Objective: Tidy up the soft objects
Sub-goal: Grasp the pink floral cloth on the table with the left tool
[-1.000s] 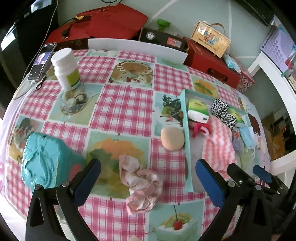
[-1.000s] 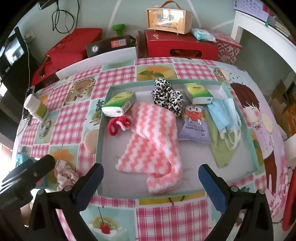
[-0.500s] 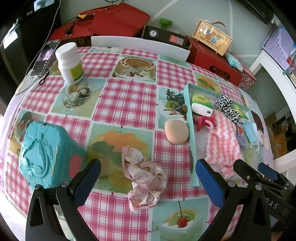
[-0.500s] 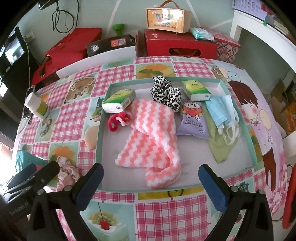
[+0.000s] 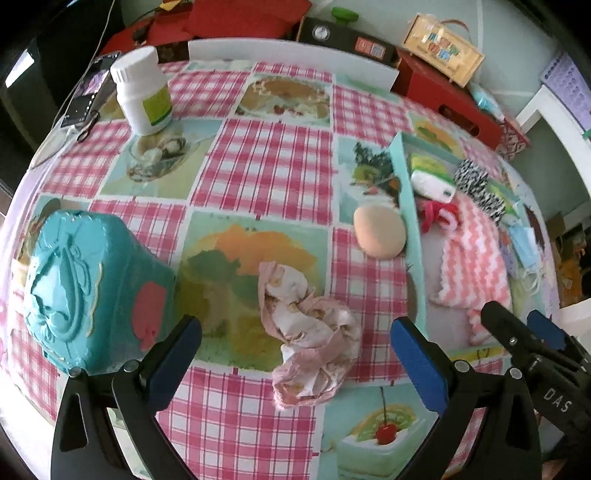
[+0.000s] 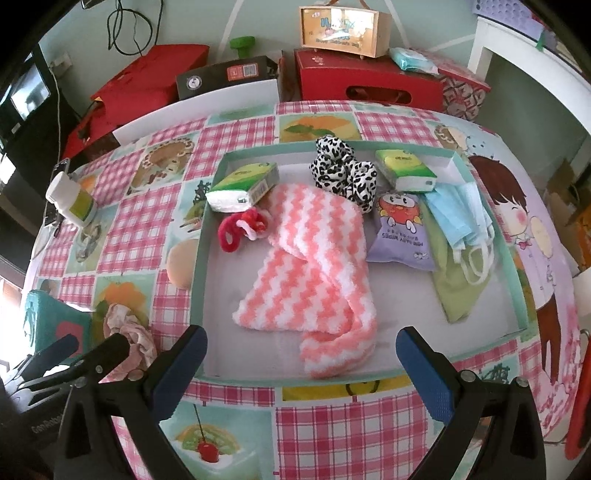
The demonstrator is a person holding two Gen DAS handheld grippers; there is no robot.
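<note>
A crumpled pale pink cloth (image 5: 308, 332) lies on the checked tablecloth between the spread blue fingers of my left gripper (image 5: 295, 354), which is open and empty above it. A beige round sponge (image 5: 378, 236) rests against the outer wall of the teal tray (image 5: 413, 236). Inside the tray (image 6: 197, 258) lie a pink-and-white zigzag towel (image 6: 314, 280), a red scrunchie (image 6: 236, 230), a leopard-print scrunchie (image 6: 341, 171), two green tissue packs (image 6: 243, 184), a purple wipes pack (image 6: 400, 229), blue masks (image 6: 461, 214) and a green cloth (image 6: 458, 291). My right gripper (image 6: 301, 360) hangs open over the tray's near edge.
A teal embossed box (image 5: 85, 284) stands at the left, close to my left finger. A white pill bottle (image 5: 142, 92) and a phone (image 5: 90, 88) sit at the far left. Red boxes (image 6: 369, 81) and a wooden case (image 6: 345, 29) lie beyond the table.
The left gripper has moved forward and lower toward the pink cloth, which now sits closer between its fingers. The right gripper has shifted slightly; nothing was grasped.
</note>
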